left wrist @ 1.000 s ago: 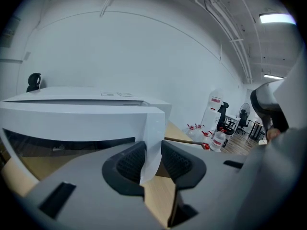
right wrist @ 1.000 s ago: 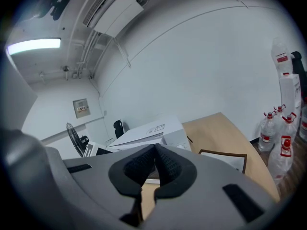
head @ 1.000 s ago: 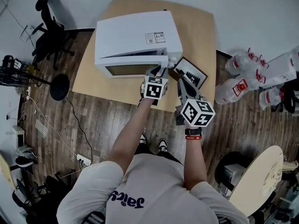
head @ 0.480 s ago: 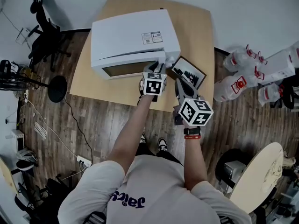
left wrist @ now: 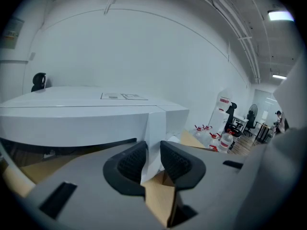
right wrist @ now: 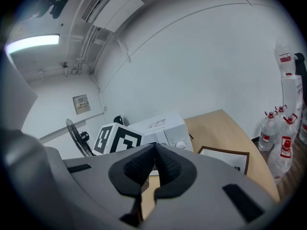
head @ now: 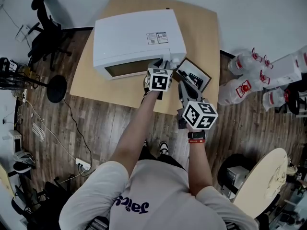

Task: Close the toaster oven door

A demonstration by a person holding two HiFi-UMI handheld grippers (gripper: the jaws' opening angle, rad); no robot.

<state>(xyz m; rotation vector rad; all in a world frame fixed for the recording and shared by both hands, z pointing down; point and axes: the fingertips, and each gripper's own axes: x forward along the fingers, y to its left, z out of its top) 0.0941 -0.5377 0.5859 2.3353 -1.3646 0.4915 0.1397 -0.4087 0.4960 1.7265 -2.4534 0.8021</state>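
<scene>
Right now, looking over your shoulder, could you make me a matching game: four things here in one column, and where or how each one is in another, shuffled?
Things:
1. left gripper
2. right gripper
3. picture frame
4. water bottles

Places or states:
A. standing on the floor beside the table
B. closed, nothing between its jaws
C. lying flat on the table next to the toaster oven
D. clamped on the white edge of the toaster oven door

Pairs: 1-D, 2-B, 3-C, 4-A.
</scene>
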